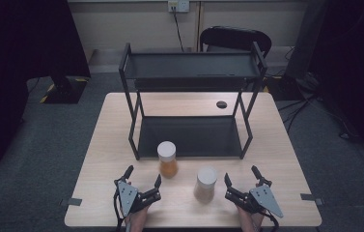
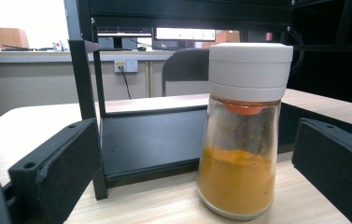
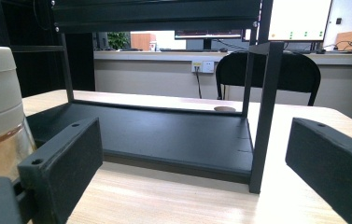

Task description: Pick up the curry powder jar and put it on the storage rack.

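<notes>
No readable text, label, brand, number or sign can be made out on the clear glass spice jar with the white lid (image 2: 244,135), the black metal shelf rack (image 1: 191,65) or the distant lit screens.

Spice jar (image 2: 241,140): glossy clear glass, matt white plastic cap. Rack (image 1: 189,133): matt black metal. Tabletop (image 1: 112,145): smooth light wood.

Ahead of my left gripper (image 1: 145,181) the orange jar (image 1: 167,159) blocks the way; the rack's (image 1: 191,137) front posts fence its lower shelf, open between them.
</notes>
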Available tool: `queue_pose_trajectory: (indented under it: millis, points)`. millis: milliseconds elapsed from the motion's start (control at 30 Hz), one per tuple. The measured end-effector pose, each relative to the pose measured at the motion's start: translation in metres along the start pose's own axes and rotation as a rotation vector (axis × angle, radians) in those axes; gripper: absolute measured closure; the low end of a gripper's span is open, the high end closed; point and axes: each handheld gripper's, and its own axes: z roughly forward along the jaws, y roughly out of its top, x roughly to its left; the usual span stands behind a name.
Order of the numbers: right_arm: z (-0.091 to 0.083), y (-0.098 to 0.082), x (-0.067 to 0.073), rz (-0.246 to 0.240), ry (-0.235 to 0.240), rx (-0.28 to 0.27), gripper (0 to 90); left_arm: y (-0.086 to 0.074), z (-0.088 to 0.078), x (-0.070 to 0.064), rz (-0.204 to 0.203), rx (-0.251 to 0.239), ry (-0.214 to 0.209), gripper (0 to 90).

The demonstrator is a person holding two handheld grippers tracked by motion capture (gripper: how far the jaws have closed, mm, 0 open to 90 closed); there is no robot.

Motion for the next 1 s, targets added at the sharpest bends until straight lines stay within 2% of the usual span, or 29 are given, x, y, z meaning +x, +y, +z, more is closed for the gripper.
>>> queue_pose_trajectory:
  millis: [300, 367, 633, 1000]
  points:
    - [0.0000, 0.0000, -0.0002, 0.000, 0.001, 0.000, 3.0, 0.0002, 0.0001, 0.0000, 0.000, 0.001, 0.001, 0.0]
    - [-0.0001, 0.0001, -0.0003, 0.000, 0.003, 0.000, 3.0, 0.0005, 0.0004, -0.0019, 0.000, 0.003, 0.013, 0.0]
    - [-0.0004, 0.0001, -0.0003, 0.001, 0.005, 0.000, 3.0, 0.0012, 0.0023, -0.0006, 0.004, 0.006, 0.005, 0.0]
    - [-0.0004, 0.0001, -0.0002, 0.001, 0.003, 0.000, 3.0, 0.0079, 0.0017, 0.0047, -0.025, 0.017, -0.019, 0.0]
